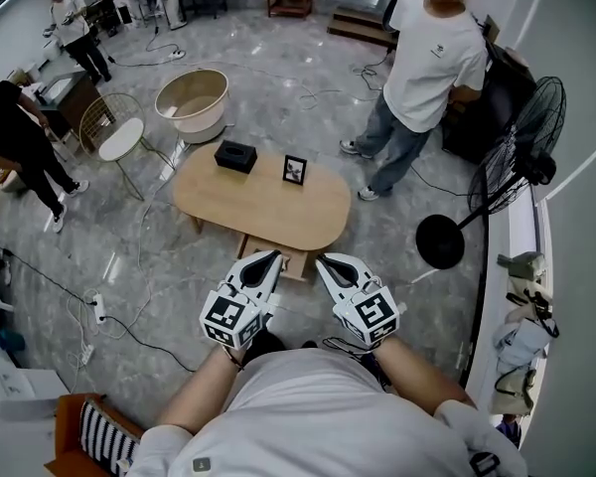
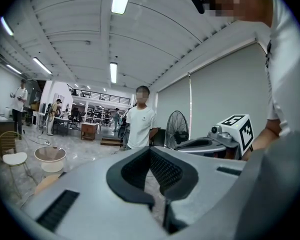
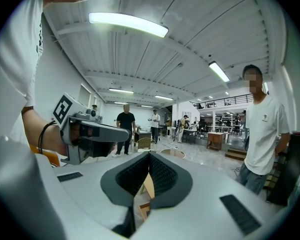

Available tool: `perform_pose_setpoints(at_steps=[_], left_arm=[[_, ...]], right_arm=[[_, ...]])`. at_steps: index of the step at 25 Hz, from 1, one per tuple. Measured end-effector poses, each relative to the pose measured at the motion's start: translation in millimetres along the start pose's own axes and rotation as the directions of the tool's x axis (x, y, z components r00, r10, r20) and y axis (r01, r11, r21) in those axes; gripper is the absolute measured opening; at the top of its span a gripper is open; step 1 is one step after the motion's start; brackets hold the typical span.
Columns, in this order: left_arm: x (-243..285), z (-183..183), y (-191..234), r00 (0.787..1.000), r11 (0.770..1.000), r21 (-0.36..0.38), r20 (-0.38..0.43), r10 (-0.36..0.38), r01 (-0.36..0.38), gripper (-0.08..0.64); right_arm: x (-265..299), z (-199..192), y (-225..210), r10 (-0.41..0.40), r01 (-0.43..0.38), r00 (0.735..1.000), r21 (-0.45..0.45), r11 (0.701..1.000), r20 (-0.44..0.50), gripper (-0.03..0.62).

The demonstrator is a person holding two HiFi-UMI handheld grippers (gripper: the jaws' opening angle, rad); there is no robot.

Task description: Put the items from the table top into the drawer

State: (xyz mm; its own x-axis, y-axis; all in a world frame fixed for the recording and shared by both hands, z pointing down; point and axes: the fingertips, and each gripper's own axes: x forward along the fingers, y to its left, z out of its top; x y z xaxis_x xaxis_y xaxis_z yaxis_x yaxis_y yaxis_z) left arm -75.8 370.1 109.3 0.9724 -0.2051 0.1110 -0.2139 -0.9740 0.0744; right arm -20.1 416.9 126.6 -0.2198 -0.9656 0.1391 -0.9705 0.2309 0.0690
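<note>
Left claw, right claw closed, empty, near oval light-wood desk bearing black rectangular box, upright black-framed picture.

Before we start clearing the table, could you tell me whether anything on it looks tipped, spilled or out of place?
Nothing stands out. The black box sits flat and the picture frame stands upright on the wooden table, apart from each other, with no spill visible.
</note>
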Motion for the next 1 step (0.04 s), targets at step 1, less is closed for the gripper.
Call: perform_pose_setpoints(at_steps=[1], left_arm=[[-1.0,0.4,-1.5,1.000,1.000,0.000,-0.001,0.002,-0.002,0.009]], right_arm=[[-1.5,0.3,0.9,0.002,-0.002,1.000,0.000,1.000,0.000,0.026]])
